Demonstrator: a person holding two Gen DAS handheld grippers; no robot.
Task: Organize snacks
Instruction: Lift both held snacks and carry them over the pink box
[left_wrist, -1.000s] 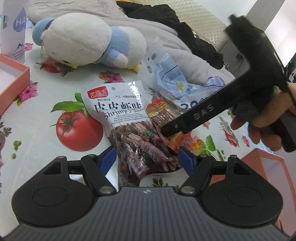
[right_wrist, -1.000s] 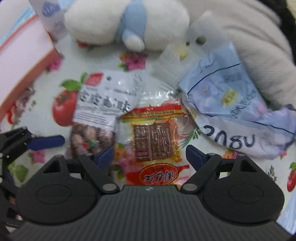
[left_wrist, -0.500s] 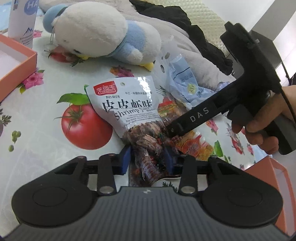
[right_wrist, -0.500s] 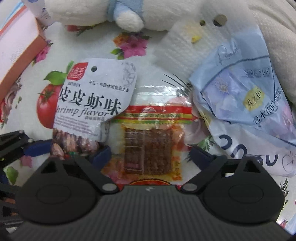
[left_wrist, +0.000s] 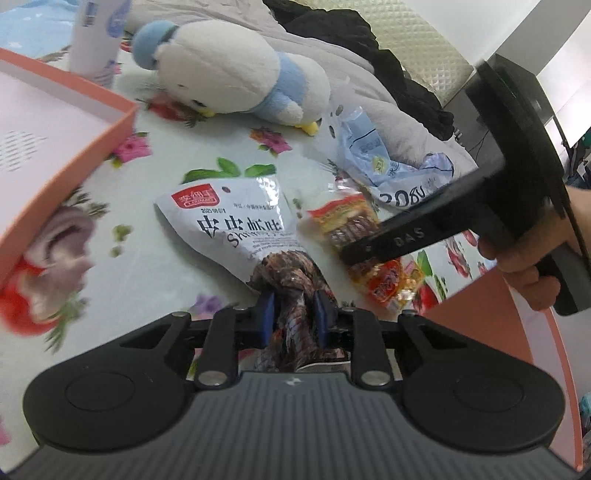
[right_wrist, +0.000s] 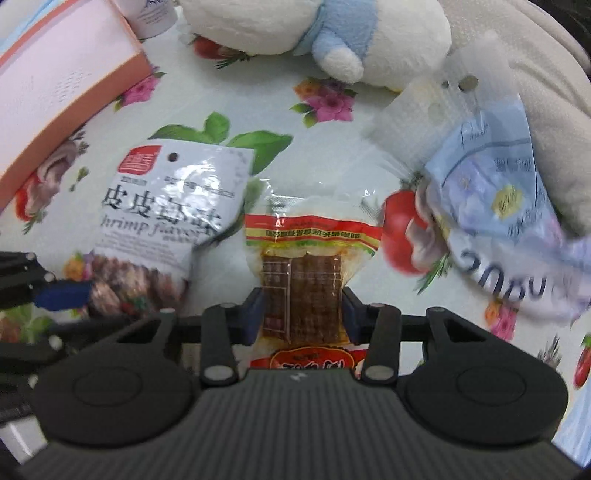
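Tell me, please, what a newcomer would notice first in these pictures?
First the two snacks, each pinched at its near end: the shrimp bag in the left tool, the red packet in the right tool, both tools having just been closing. Next the plush bird lying at the far side of the tomato-print cloth, and the orange box at the left.

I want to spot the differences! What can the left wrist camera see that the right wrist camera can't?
Only the left wrist view shows the person's hand holding the right gripper, plus dark clothes.

Only the right view shows the red packet's lower label.

Both show the silvery shrimp-flavour bag pinched in the left gripper, the red jerky packet, the white-and-blue plush bird and the pink box.
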